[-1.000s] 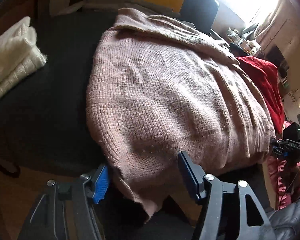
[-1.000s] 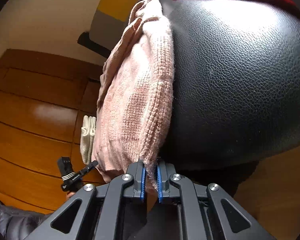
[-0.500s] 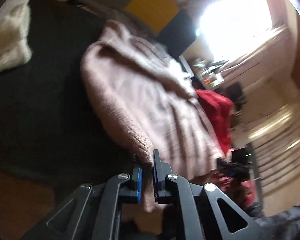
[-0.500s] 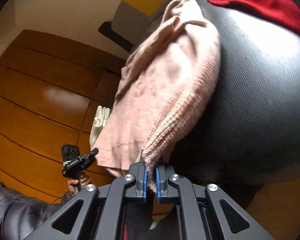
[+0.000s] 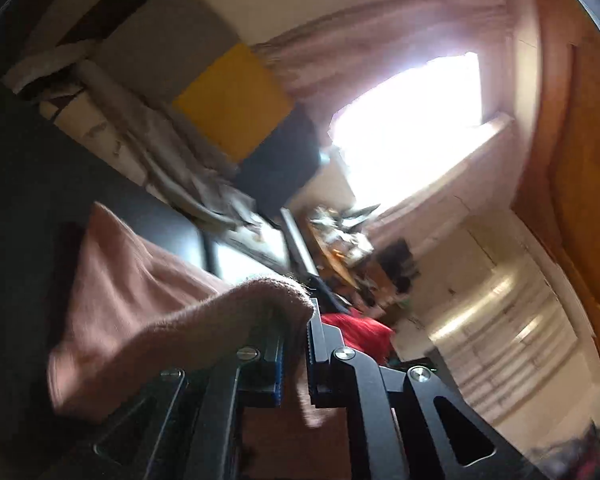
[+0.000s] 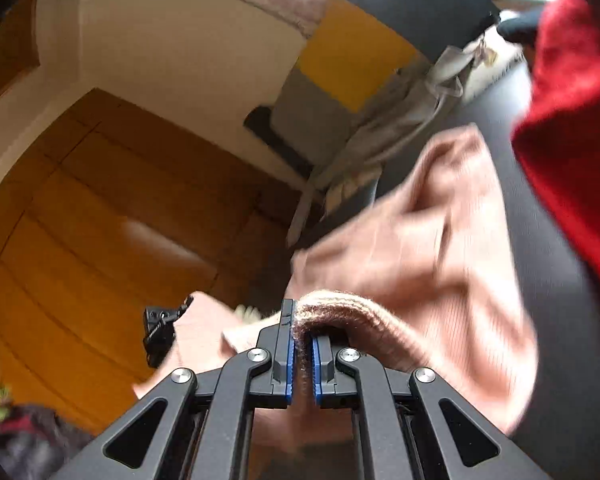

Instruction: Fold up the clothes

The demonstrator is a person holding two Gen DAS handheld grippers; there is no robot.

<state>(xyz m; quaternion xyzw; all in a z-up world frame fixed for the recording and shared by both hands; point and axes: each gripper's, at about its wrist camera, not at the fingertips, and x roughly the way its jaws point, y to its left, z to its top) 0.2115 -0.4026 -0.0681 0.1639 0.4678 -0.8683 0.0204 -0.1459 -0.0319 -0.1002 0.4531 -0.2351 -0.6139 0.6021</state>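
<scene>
A pink knitted sweater is lifted off the black leather surface, blurred by motion. My left gripper is shut on one corner of its hem, which folds over the fingertips. In the right wrist view the same pink sweater trails away over the black leather surface, and my right gripper is shut on its ribbed edge. The other gripper shows small at lower left, holding the far end of the cloth.
A red garment lies on the black surface at right, also seen as the red garment beyond my left fingers. Yellow and grey cushions and crumpled pale cloth sit at the back. A bright window and wooden panelling surround.
The left gripper went from open under the hem to shut on it, then lifted. Both grippers have raised the sweater's edge off the surface and tilted upward; the sweater no longer lies spread flat.
</scene>
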